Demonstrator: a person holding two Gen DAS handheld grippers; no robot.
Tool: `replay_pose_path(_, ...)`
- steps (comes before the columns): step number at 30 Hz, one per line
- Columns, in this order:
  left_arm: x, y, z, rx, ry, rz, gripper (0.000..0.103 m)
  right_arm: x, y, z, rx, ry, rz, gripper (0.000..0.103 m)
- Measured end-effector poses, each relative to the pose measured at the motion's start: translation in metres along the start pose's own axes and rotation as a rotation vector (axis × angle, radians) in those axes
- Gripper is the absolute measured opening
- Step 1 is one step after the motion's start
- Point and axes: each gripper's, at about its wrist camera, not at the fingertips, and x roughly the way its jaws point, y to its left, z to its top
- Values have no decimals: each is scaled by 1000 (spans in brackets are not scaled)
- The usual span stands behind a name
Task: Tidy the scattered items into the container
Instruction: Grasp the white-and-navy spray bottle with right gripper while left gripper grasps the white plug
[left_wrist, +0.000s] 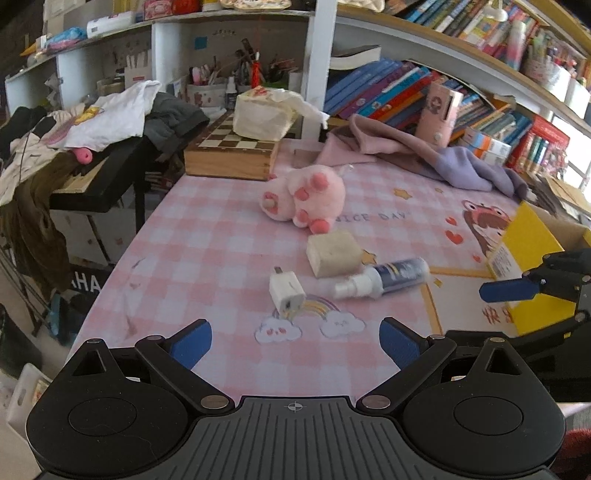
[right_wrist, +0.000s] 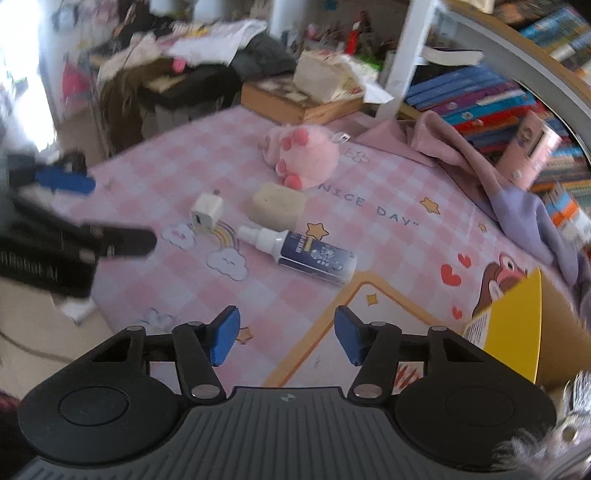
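Pink checked mat (right_wrist: 207, 155) reads "NICE DAY" — left gripper (left_wrist: 295, 345) and right gripper (right_wrist: 287, 339) hover low, both spread, holding nothing.

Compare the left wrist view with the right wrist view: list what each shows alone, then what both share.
Left only: the chessboard pattern on the wooden box, sharp, and pen cups on the shelf. Right only: the spray bottle's label in focus, and "NICE DAY" read in full. Both: plush, sponge, charger, spray bottle, yellow box, and both open grippers, left and right.
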Motion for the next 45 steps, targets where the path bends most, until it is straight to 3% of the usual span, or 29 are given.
replay_pose_path(8,40,9,19,-36,23,7,91,37,-8,29,-209,25,-1,50)
replay_pose_path(11,57,11,23,-48,45,7,82,53,-11,38,-292,35,11,50)
replay_pose_path(13,67,12,25,-55,64,4,71,64,-14,44,-336,45,22,50)
replay_pose_path(21,98,15,25,-99,153,-23,42,96,-21,55,-405,96,90,44)
replay_pose_path(25,104,13,25,-78,154,-15,31,101,-26,59,-402,97,126,45)
replay_pose_path(34,103,8,28,5,156,-36,24,110,-25,58,-392,123,180,43)
replay_pose_path(40,100,9,25,10,167,-40,27,94,-41,47,-98,237,244,34)
replay_pose_path(45,103,5,25,24,165,-22,27,95,-32,42,-72,212,229,33)
